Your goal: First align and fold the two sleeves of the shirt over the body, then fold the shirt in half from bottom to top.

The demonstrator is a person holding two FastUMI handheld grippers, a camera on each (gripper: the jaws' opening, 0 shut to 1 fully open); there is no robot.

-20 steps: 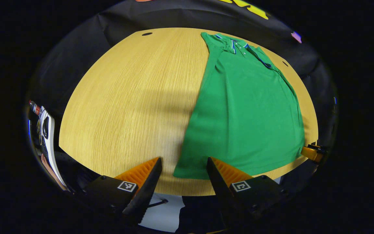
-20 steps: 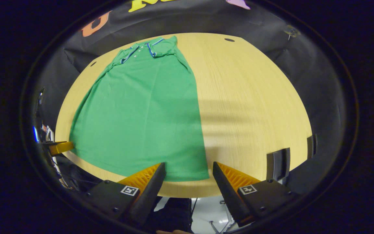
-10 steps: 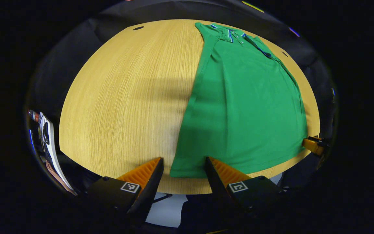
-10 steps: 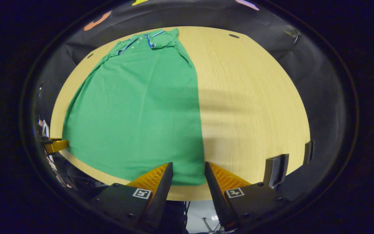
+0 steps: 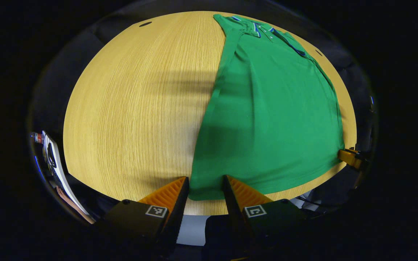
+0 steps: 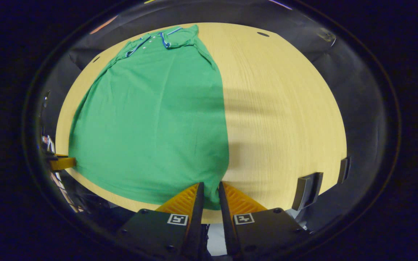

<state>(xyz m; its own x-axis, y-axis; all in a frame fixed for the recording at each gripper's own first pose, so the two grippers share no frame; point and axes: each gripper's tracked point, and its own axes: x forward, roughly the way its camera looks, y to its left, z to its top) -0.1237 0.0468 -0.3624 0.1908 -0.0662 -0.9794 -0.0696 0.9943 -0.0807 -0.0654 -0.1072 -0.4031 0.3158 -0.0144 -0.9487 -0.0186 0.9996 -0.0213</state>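
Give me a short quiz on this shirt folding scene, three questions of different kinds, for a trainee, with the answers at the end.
1. True or false: the sleeves of the green shirt already lie folded in, so it forms a narrow strip on the wooden table.
2. Which part of the shirt sits between the fingers of the right gripper? A) the collar B) a corner of the bottom hem C) a sleeve cuff
3. Fill in: the collar lies at the ___ end of the table, away from both grippers.

Key: 1 true. 2 B; the left gripper straddles the other hem corner, its fingers wider apart. 3 far.
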